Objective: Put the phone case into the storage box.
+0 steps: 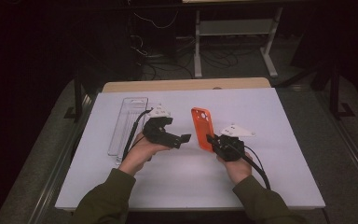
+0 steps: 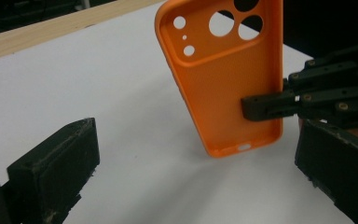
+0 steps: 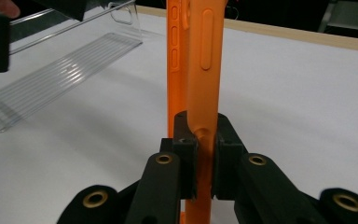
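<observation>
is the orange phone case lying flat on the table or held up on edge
Held up on edge. The right gripper is shut on one side wall of the orange phone case, which rises upright above the white table, its open inside facing the left gripper.

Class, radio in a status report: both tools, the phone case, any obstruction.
Right tool shut on orange phone case, held upright. Left tool open, holding nothing, beside the case. Clear tray lies left, apart.

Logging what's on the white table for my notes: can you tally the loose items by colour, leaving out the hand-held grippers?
Orange: 1, the orange phone case, held upright off the table by the right hand-held gripper.
Clear: 1, the clear plastic tray lying flat, beside the left hand-held gripper.
Total: 2
</observation>
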The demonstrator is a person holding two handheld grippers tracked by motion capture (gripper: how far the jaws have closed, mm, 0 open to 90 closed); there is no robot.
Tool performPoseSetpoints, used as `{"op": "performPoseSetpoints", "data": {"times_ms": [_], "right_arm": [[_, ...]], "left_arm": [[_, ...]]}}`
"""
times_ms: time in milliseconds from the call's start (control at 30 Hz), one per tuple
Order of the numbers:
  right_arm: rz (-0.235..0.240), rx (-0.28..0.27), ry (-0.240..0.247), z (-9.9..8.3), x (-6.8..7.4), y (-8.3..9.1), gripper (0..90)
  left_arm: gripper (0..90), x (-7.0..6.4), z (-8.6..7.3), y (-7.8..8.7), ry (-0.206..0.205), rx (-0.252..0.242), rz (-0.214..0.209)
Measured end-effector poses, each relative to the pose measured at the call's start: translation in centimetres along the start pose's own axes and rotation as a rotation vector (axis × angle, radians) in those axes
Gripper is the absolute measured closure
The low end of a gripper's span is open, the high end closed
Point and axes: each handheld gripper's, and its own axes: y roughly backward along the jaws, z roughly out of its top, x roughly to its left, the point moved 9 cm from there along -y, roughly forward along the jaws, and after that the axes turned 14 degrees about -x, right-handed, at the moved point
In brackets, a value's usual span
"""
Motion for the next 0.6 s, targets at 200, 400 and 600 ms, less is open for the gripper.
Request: {"op": "performPoseSetpoints", "data": {"times_ms": [200, 400, 600], "right_arm": [[-0.002, -0.008, 0.011, 0.0, 0.2, -0.1, 81.2], [0.0, -0.005, 0.008, 0.0, 0.6, -0.2, 81.2], [0.0, -0.014, 0.026, 0.0, 0.9, -0.3, 81.2]], "left_arm": [[0.0, -0.2, 0.4, -0.6, 0.021, -0.012, -0.024], [0.0, -0.4, 0.8, -1.1, 0.045, -0.023, -0.036], [0.0, -0.8, 1.5, -1.8, 0.042, -0.041, -0.038]]}}
